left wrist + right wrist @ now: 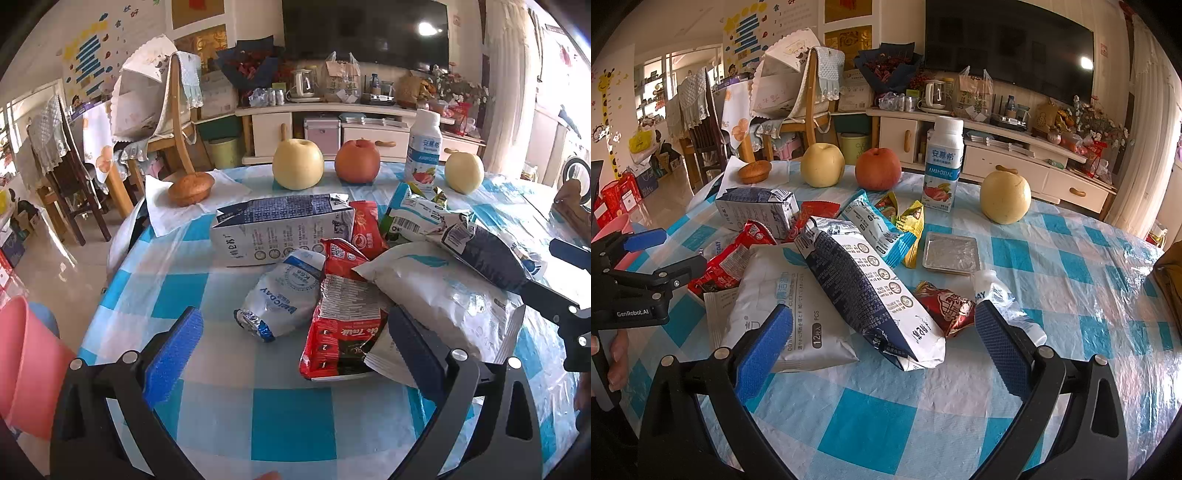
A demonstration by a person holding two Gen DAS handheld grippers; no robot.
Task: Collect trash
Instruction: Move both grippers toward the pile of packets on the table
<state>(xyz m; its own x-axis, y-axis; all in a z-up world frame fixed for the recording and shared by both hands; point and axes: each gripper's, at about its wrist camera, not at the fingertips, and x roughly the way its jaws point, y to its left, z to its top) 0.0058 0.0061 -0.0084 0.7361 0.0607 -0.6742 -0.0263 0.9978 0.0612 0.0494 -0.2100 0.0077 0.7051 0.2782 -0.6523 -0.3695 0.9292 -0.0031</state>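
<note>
**Now both grippers hang wide over the litter**

Plainly, the left gripper (291,354) has its jaws spread wide, holding nothing. Between its blue pads (173,354) lie a crumpled white pouch (284,291) and a red wrapper (343,314), neither pressed. At about twelve o'clock from them a navy-and-white milk carton (280,229) lies on its side.

The right gripper (882,350) is likewise spread and empty. Between its fingers (1001,347) lies a second carton (871,291), flattened and resting across a white wipes pack (775,310). A small red-and-gold wrapper (945,302) sits at three o'clock from that carton; a foil tray (951,254) lies at about one o'clock, just beyond it.

All the trash is heaped mid-table on the blue-checked cloth (879,424). Along the far edge, at twelve o'clock, stand two yellow pears (823,165) (1006,197), a red apple (878,168), an upright yogurt bottle (942,166) and a muffin (754,171) on white paper. A pink bin (26,369) shows at nine o'clock in the left view.
</note>
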